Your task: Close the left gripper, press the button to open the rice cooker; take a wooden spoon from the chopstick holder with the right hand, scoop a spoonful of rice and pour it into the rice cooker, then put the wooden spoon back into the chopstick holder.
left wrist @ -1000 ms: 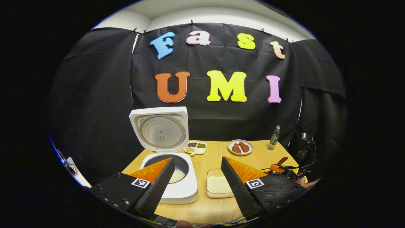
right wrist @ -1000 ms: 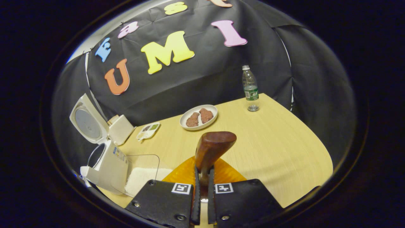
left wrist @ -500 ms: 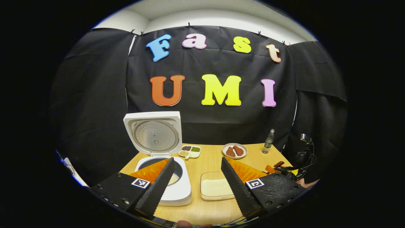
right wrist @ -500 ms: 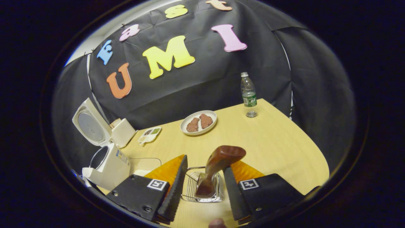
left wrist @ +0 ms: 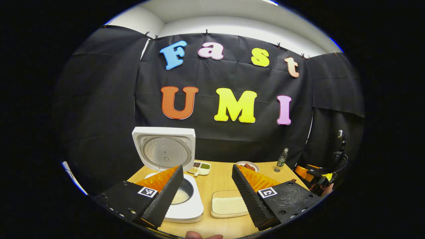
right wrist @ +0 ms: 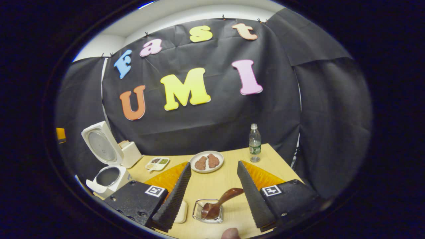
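The white rice cooker (left wrist: pixel 186 212) stands at the table's left with its lid (left wrist: pixel 164 151) up and rice in its pot; it also appears as the rice cooker (right wrist: pixel 106 179). Beside it lies a shallow dish of rice (left wrist: pixel 229 205). The wooden spoon (right wrist: pixel 220 201) leans in the wire chopstick holder (right wrist: pixel 208 212). My right gripper (right wrist: pixel 212 196) hangs open above the holder, apart from the spoon. My left gripper (left wrist: pixel 207 191) is open, held high over the table's near edge with nothing between its fingers. The other gripper (left wrist: pixel 313 176) shows at the far right.
A plate with two pieces of meat (right wrist: pixel 207 161), a small divided dish of grains (right wrist: pixel 157 163) and a water bottle (right wrist: pixel 254 142) stand along the back of the wooden table (right wrist: pixel 219 179). A fingertip (right wrist: pixel 230 234) shows at the bottom edge.
My right gripper opened, let go of the spoon, and drew up and back, leaving it in the holder. My left gripper pulled back a little and stayed open.
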`<state>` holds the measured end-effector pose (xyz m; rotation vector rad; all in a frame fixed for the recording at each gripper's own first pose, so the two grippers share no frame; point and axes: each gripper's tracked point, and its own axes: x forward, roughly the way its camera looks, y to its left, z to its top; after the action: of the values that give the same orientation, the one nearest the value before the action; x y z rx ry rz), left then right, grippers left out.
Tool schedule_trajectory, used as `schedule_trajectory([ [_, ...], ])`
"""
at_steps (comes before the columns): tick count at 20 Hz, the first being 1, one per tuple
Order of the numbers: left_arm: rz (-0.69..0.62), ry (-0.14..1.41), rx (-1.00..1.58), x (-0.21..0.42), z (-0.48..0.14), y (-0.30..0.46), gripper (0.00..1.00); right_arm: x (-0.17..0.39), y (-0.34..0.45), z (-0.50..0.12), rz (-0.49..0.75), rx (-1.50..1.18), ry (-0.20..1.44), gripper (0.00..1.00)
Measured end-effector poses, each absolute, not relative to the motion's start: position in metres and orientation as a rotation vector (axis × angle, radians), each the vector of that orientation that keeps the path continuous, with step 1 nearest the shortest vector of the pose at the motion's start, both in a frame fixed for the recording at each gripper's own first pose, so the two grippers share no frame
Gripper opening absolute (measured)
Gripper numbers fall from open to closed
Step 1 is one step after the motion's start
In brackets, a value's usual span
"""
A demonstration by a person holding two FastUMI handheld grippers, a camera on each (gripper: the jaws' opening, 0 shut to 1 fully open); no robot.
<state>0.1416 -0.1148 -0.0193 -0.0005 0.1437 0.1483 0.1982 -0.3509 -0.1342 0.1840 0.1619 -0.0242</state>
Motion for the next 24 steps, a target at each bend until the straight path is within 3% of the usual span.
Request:
schedule_trajectory([
  [3,0.147,0.11,-0.005,0.153,-0.002,-0.095,0.94,0.184,-0.322,-0.1,0.006,0.197,0.125,0.94],
  [4,0.149,0.099,0.0,0.157,0.005,-0.087,0.95,0.179,-0.314,-0.096,0.007,0.225,0.143,0.99],
  [8,0.174,0.065,0.046,0.184,0.034,-0.043,0.94,0.163,-0.293,-0.081,-0.027,0.262,0.174,1.0],
  [13,0.199,0.022,0.006,0.233,0.064,0.012,0.94,0.134,-0.293,-0.051,-0.173,0.106,0.134,1.0],
  [15,0.203,0.045,-0.025,0.258,0.06,0.032,0.94,0.122,-0.272,-0.043,-0.166,0.121,0.135,1.0],
  [16,0.211,0.059,-0.036,0.269,0.057,0.041,0.94,0.117,-0.268,-0.041,-0.172,0.143,0.136,0.95],
  [17,0.219,0.075,-0.038,0.28,0.053,0.05,0.95,0.112,-0.264,-0.04,-0.18,0.161,0.133,1.0],
  [24,0.24,0.184,-0.053,0.339,0.021,0.079,0.95,0.075,-0.258,-0.044,-0.252,0.174,0.141,1.0],
])
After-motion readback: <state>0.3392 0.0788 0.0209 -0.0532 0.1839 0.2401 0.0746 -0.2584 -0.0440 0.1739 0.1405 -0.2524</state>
